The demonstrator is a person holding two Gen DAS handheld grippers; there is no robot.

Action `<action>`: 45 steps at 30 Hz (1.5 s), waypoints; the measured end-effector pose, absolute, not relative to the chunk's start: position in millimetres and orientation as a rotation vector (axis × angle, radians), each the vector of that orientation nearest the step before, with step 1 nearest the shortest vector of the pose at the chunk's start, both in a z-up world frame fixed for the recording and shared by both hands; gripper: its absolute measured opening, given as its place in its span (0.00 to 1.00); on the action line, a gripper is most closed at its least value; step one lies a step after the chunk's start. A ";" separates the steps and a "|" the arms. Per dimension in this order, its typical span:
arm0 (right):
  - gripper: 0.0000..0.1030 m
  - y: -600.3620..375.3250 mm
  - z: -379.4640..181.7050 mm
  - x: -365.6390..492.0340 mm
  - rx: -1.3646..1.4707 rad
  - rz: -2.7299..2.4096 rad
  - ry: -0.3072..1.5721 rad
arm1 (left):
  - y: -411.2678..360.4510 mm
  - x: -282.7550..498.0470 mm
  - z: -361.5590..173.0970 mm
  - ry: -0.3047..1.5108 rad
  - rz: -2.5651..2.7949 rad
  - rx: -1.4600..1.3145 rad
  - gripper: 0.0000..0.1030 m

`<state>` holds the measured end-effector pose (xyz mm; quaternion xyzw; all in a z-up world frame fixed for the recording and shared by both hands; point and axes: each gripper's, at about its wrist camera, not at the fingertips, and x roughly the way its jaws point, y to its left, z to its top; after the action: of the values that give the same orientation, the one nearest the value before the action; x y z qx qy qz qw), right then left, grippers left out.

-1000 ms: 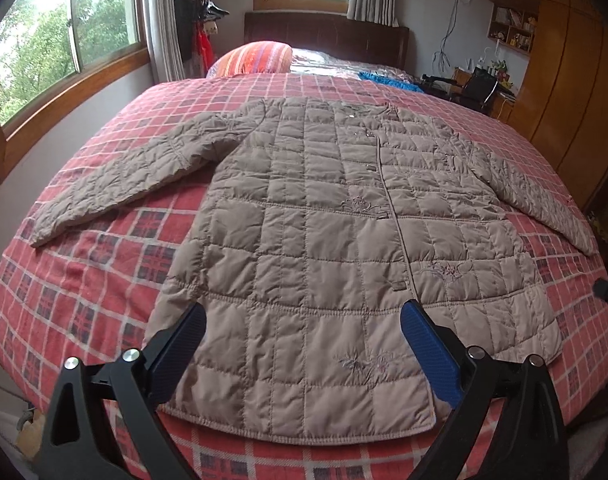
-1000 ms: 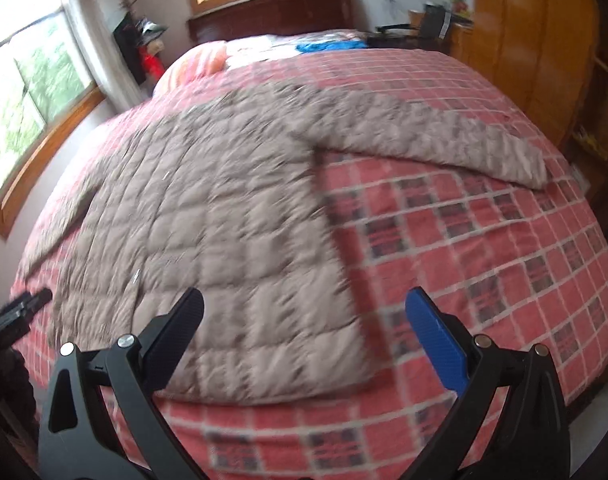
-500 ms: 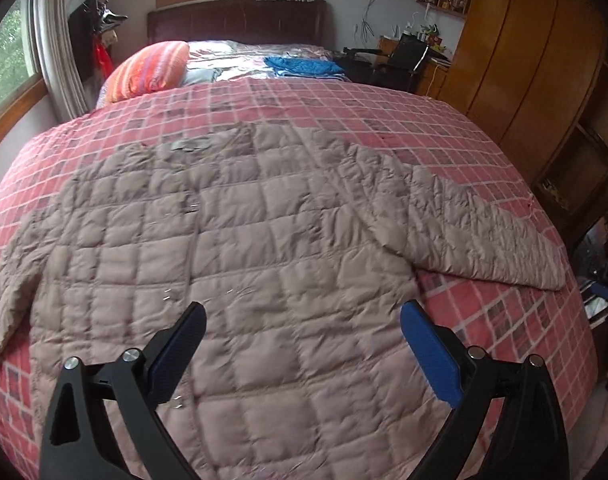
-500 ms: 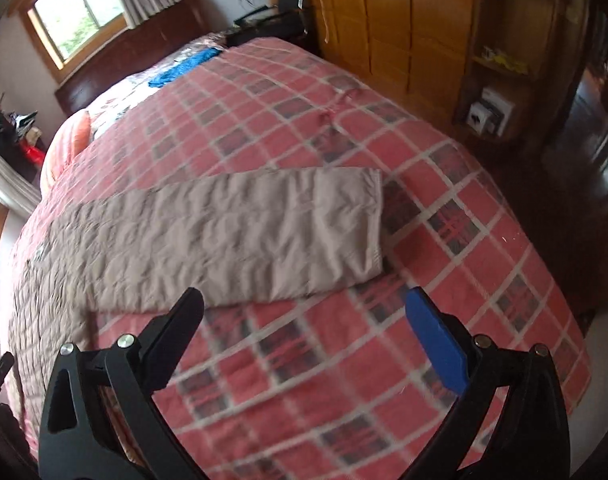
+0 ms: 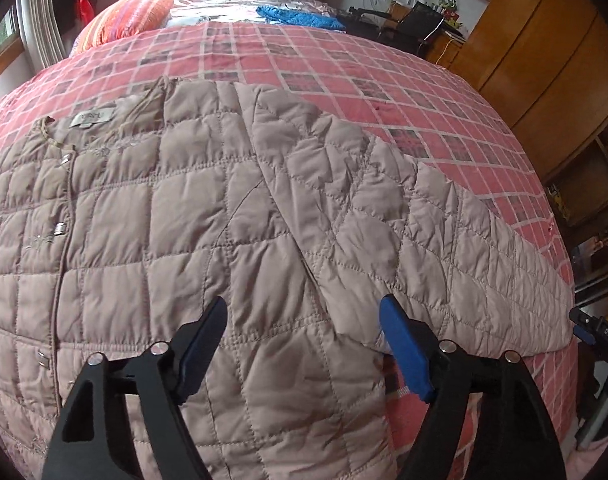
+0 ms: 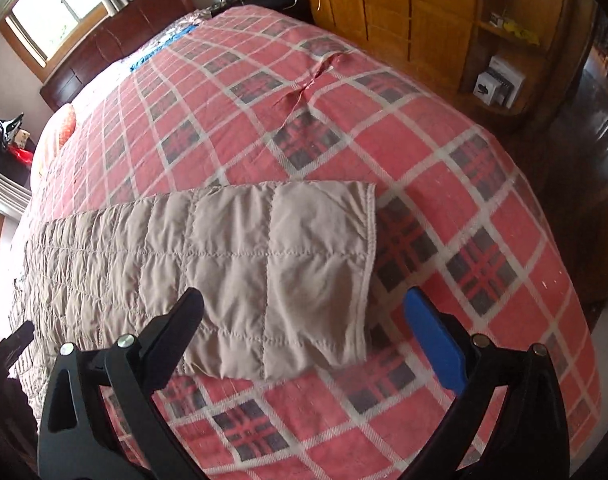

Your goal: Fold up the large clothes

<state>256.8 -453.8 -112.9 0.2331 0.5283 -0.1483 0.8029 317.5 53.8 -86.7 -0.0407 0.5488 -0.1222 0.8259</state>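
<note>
A beige quilted jacket [image 5: 151, 240] lies flat, front up, on the red plaid bed. Its collar with a label [image 5: 93, 116] is at the upper left, and its right sleeve [image 5: 444, 240] runs out to the right. My left gripper [image 5: 304, 316] hangs open just above the jacket's armpit area, holding nothing. In the right wrist view the sleeve's cuff end [image 6: 304, 264] lies flat on the bedspread. My right gripper [image 6: 304, 312] is open low over the cuff, its fingers either side of it, apart from the cloth.
The red plaid bedspread [image 6: 344, 128] covers the whole bed, with a pucker near its far side [image 6: 308, 84]. A striped pillow [image 5: 131, 16] and blue cloth [image 5: 299, 16] lie by the headboard. Wooden wardrobes [image 6: 424, 8] stand along the right side, close to the bed's edge.
Both grippers have come in lower and closer. The left moved from the hem up toward the armpit; the right swung right along the sleeve to its cuff. The jacket has not moved.
</note>
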 end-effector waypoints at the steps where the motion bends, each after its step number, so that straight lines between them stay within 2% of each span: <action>1: 0.90 -453.3 -115.5 260.2 0.496 -0.320 1.139 | 54.1 321.1 -89.2 1.175 -0.258 -0.096 0.69; 3: 0.70 -454.9 -122.0 265.1 0.510 -0.310 1.162 | 56.8 327.6 -95.2 1.203 -0.260 -0.124 0.58; 5: 0.68 -458.3 -130.2 271.0 0.532 -0.304 1.176 | 62.2 332.7 -101.6 1.224 -0.261 -0.158 0.53; 7: 0.56 -457.7 -135.3 274.1 0.515 -0.313 1.184 | 70.3 335.5 -105.1 1.227 -0.264 -0.188 0.46; 9: 0.37 -454.8 -136.7 275.9 0.484 -0.333 1.185 | 76.4 336.6 -106.8 1.231 -0.279 -0.214 0.42; 10: 0.33 -452.8 -135.5 277.6 0.473 -0.334 1.184 | 79.3 336.9 -107.4 1.235 -0.285 -0.220 0.41; 11: 0.19 -451.1 -133.7 279.4 0.469 -0.337 1.185 | 79.4 336.3 -107.9 1.236 -0.291 -0.221 0.38; 12: 0.10 -449.5 -131.0 281.0 0.480 -0.332 1.185 | 82.1 335.6 -107.8 1.238 -0.296 -0.223 0.36; 21: 0.07 -388.3 -65.1 290.2 0.442 -0.202 1.038 | 96.7 332.2 -108.9 1.243 -0.345 -0.263 0.36; 26: 0.07 -332.1 -45.4 305.3 0.378 -0.070 1.018 | 103.5 327.9 -108.5 1.241 -0.360 -0.269 0.35; 31: 0.07 -274.3 -52.6 331.7 0.307 0.020 1.059 | 112.3 327.1 -110.4 1.247 -0.389 -0.283 0.35; 40: 0.09 -229.5 -96.2 360.1 0.256 0.075 1.173 | 127.1 326.0 -107.1 1.251 -0.418 -0.284 0.35; 43: 0.22 -224.2 -102.1 358.8 0.253 0.100 1.208 | 128.8 326.8 -105.4 1.253 -0.418 -0.278 0.35; 44: 0.37 -223.3 -100.4 354.9 0.267 0.124 1.207 | 129.1 327.0 -104.3 1.252 -0.418 -0.275 0.35; 45: 0.41 -224.5 -95.1 348.5 0.294 0.160 1.193 | 129.6 326.7 -102.8 1.251 -0.418 -0.272 0.35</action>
<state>348.5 -224.5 -95.1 0.1376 0.5590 0.0750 0.8142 326.7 129.6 -102.8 -0.1260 0.5792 -0.1934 0.7818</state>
